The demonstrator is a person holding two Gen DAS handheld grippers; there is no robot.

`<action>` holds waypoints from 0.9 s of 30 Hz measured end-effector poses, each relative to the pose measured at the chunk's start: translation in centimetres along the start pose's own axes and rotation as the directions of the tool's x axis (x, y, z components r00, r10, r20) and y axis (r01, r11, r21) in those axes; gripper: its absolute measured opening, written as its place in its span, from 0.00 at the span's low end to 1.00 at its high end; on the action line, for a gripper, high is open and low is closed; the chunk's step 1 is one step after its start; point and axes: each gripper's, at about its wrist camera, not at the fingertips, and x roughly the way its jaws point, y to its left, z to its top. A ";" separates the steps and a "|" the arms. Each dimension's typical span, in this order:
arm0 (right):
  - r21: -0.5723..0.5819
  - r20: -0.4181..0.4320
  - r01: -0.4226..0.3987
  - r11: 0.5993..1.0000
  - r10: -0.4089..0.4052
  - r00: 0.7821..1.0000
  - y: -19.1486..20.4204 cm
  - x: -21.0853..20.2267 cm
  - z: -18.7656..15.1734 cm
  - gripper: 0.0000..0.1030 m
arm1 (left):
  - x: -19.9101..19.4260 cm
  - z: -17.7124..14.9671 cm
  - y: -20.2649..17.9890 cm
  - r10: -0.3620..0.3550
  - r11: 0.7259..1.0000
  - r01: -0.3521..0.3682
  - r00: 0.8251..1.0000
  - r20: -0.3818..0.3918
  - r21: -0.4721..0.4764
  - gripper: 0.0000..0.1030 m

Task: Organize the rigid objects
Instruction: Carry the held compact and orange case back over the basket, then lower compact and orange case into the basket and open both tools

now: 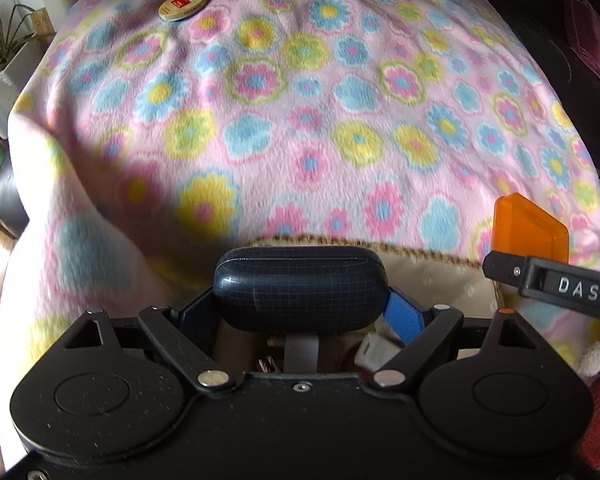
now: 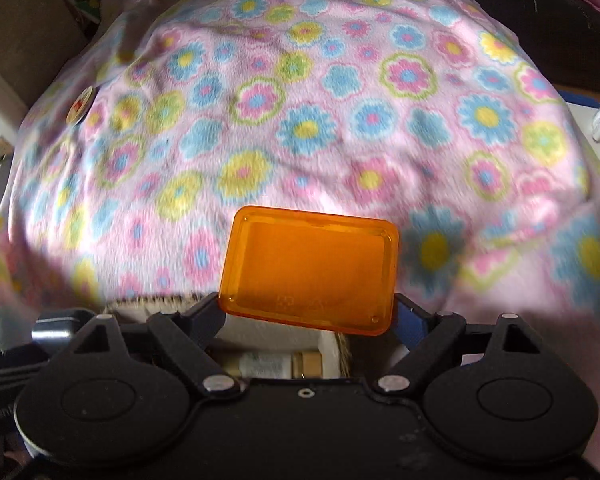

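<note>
Orange translucent plastic box (image 2: 308, 270) is gripped crosswise by the right gripper (image 2: 308, 320), low in the frame's centre. A dark blue case (image 1: 300, 290) is clamped by the left gripper (image 1: 300, 312). A round tin (image 1: 183, 4) is seen upper left on the flowered blanket (image 1: 300, 120).

Ahead of both tongs: wide open stretch of flowered blanket (image 1: 300, 120), nothing standing on it in the near and middle ground. Only item out there, a round tin (image 1: 183, 5) far ahead and left of the left tongs (image 1: 300, 308), well apart. Right of the left tongs, close in: the right tongs (image 2: 308, 312) with an orange tray (image 2: 308, 268). Left edge: potted plants (image 1: 0, 40) beyond the blanket.
</note>
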 end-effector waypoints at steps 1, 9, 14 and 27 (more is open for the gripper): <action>-0.004 0.002 0.000 1.000 0.000 1.000 -0.1 -0.4 -0.9 0.85 | -0.2 -0.6 -0.1 -0.003 1.000 0.003 1.000 0.000 0.001 0.82; -0.043 0.072 0.008 0.999 -0.004 0.997 0.0 -3.5 -5.8 0.86 | -1.4 -4.0 -0.6 -0.001 1.000 0.000 0.999 0.050 0.017 0.82; -0.055 0.148 0.026 0.998 -0.017 0.989 0.1 -5.2 -7.0 0.86 | -2.4 -4.7 -0.5 0.008 1.000 -0.009 0.995 0.097 0.007 0.82; -0.209 0.234 0.080 0.975 -0.030 0.972 2.5 -6.5 -9.7 0.86 | -1.9 -4.6 0.1 -0.005 0.999 0.009 0.996 0.090 -0.041 0.82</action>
